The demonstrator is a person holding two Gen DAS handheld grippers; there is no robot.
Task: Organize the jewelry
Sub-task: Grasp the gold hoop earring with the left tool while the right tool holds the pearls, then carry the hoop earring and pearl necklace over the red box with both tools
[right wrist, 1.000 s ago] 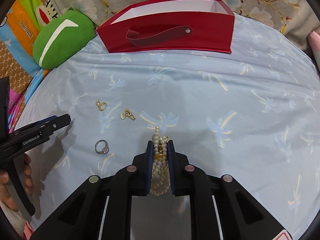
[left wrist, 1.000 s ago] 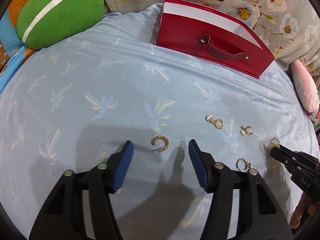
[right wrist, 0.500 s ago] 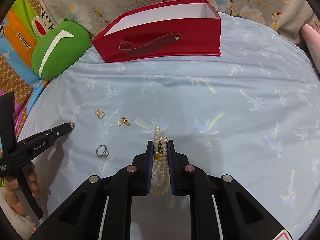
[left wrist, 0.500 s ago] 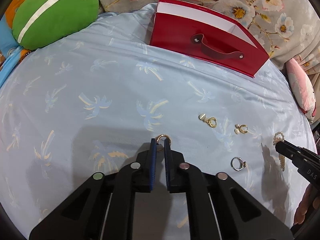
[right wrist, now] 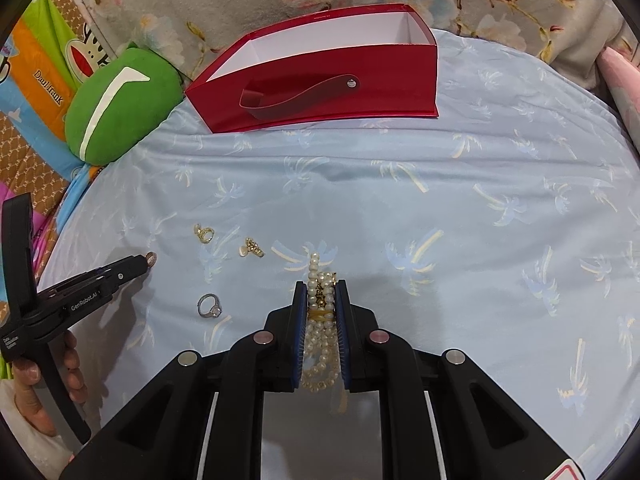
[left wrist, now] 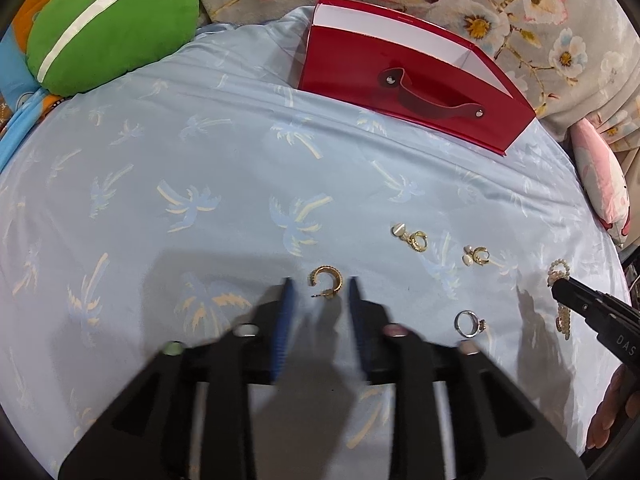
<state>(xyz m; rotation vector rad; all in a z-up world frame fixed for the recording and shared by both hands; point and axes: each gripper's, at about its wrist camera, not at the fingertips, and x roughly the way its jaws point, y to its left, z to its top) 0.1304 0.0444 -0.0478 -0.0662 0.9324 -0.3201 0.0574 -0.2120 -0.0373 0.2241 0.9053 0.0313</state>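
Left gripper [left wrist: 318, 286], pinched together half a second ago, now gapes either side of the gold hoop earring [left wrist: 327, 281], which lies loose on the palm-print sheet [left wrist: 224, 168]; that grab apparently failed. Right gripper [right wrist: 321, 286] stays clamped on the pearl necklace [right wrist: 319, 320], the red box [right wrist: 320, 84] well ahead.
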